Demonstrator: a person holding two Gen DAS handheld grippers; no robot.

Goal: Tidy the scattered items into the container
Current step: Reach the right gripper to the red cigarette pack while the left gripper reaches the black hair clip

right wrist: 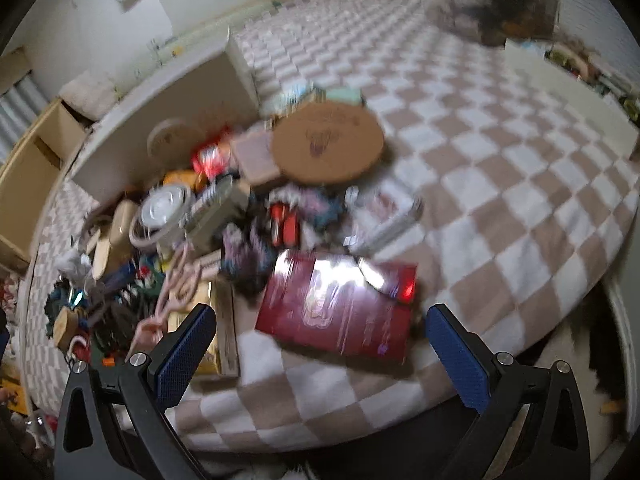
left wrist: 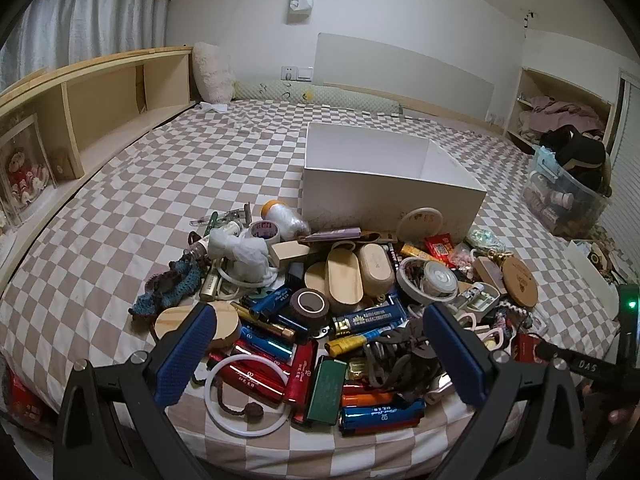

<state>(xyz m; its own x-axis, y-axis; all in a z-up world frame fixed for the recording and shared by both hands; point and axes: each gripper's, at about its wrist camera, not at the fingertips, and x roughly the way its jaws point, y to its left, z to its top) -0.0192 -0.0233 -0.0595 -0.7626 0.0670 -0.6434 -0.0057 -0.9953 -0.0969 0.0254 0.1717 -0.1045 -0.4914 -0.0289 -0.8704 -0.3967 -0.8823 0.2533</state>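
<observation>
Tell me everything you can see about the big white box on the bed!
The white box is a rectangular container with plain, smooth, matte walls, like painted card or board. It has no lid on and its top is open; the inside that shows looks white, and its floor is hidden. It stands upright on the checkered bedspread, behind the pile of clutter. A round cream disc leans against its front wall, and other small items crowd its base.

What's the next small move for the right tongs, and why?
Probably lower the right tongs onto the dark red flat box and close on it. Both tongs are open and empty, that box lies right between the right fingers at the near edge of the pile, clear of the tangle, and the white container behind the pile looks empty. The right view is blurred, so judge alignment loosely.
</observation>
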